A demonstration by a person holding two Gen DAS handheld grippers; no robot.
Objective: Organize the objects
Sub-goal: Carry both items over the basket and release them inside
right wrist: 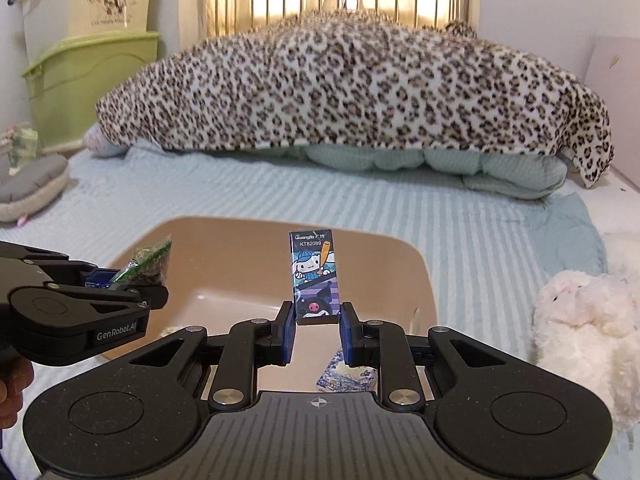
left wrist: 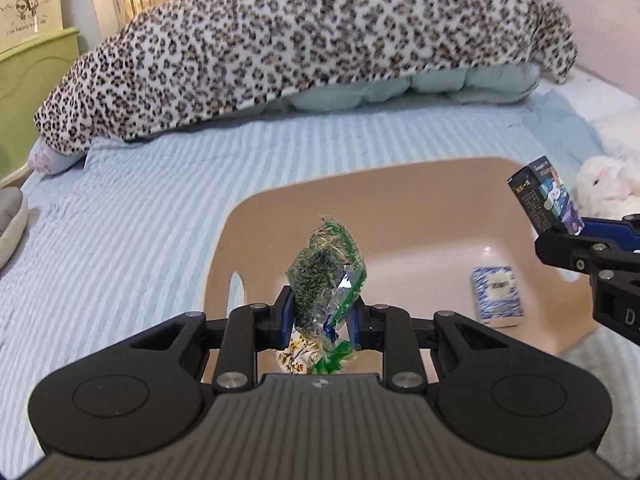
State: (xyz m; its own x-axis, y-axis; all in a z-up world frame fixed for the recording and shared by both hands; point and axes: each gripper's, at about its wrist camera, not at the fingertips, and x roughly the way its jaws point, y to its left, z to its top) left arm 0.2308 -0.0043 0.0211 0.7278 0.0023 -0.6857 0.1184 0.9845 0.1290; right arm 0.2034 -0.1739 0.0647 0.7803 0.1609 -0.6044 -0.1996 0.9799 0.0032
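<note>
Striped bed (right wrist: 280, 200) carries tan basin (left wrist: 400, 184), leopard blanket (right wrist: 352, 88), white plush (right wrist: 584, 312).

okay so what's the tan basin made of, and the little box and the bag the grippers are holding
Tan basin: probably moulded plastic, smooth and slightly glossy, with a light glare inside.
Little box: looks like printed cardboard, with sharp edges and cartoon artwork.
Bag: clear crinkly plastic film with green print, shiny creases, dark green pellets showing through.

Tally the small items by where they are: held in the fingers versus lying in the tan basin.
Held: 2, the green snack bag and the cartoon box
Lying in tan basin: 2, the blue tissue pack and the yellow-flowered packet
Total: 4
</note>
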